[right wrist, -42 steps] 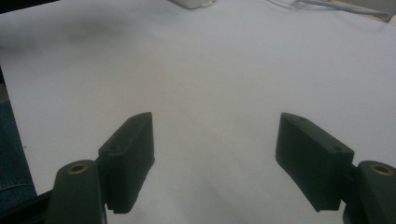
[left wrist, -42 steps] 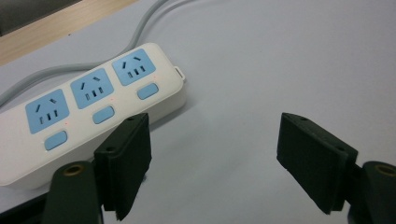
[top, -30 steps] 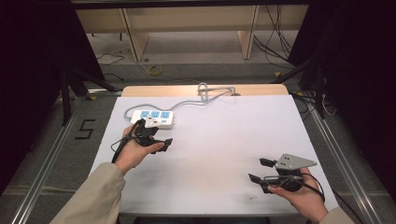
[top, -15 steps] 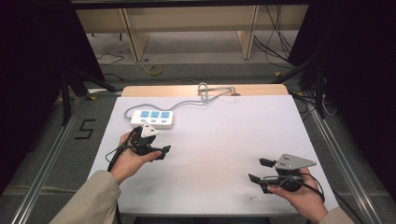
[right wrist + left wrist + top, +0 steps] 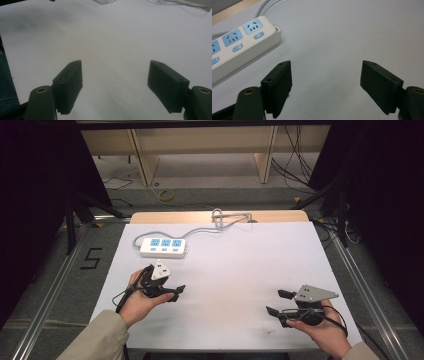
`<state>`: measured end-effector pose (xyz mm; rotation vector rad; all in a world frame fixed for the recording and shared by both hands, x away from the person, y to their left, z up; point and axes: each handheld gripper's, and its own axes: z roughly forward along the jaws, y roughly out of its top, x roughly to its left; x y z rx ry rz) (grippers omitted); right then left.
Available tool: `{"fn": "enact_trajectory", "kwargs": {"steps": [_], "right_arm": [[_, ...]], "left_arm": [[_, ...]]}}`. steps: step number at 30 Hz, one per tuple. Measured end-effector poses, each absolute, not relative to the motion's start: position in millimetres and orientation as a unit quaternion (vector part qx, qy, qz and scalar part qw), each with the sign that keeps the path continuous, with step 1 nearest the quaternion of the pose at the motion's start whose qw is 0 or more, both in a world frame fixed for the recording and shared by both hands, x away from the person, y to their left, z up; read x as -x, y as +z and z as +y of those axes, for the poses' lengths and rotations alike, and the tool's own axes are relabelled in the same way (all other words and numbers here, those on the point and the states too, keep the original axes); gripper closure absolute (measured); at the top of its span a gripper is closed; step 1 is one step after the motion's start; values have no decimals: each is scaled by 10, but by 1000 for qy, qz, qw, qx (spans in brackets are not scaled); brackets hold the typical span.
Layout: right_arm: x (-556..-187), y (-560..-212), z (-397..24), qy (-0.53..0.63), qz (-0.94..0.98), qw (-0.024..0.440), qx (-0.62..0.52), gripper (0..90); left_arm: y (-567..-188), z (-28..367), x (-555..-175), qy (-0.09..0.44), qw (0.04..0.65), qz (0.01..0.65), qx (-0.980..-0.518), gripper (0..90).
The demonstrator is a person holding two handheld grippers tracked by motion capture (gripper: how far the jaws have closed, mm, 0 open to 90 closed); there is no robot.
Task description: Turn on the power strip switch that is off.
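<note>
Retreat is what we read: our left gripper point(image 5: 167, 290), jaws wide and empty, has pulled back from the power strip point(image 5: 163, 247) on the table point(image 5: 240, 270); right gripper point(image 5: 280, 302) waits, equally agape.

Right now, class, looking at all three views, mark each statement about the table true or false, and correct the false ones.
1. The power strip has three blue sockets. True.
2. A plug sits in one of the sockets. False: all three are empty.
3. The left gripper is shut on the strip. False: its jaws stand wide apart over bare white table, holding nothing.
4. The right gripper is open and holds nothing. True.
5. The strip lies nearer the left gripper than the right gripper. True.
6. The strip's cable runs toward the person. False: it leads to the table's far edge.
</note>
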<state>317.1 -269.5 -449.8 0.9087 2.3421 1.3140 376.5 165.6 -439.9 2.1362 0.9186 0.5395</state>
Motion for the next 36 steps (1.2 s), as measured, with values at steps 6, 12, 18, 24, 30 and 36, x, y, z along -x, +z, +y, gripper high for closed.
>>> {"fn": "enact_trajectory", "kwargs": {"steps": [6,12,18,24,30,36], "right_arm": [[-3170,-4501,-2693,458,817,153,-316,284],[-3170,-4503,-2693,456,819,151,-314,283],[-3172,-4507,-2691,456,819,151,-313,283],[-3169,-4508,-2690,455,820,150,-314,283],[-3168,-4512,-2683,454,820,148,-315,283],[-3169,-4515,-2686,453,822,148,-313,282]], "left_arm": [[-4403,1721,-3689,202,377,346,-835,228],[-4414,1800,-3597,205,378,346,-834,221],[-4447,1894,-3513,206,375,351,-833,214],[-4482,1981,-3441,207,370,354,-834,204],[-4515,2041,-3383,212,365,355,-834,203],[-4516,2048,-3391,216,366,356,-832,203]]}}
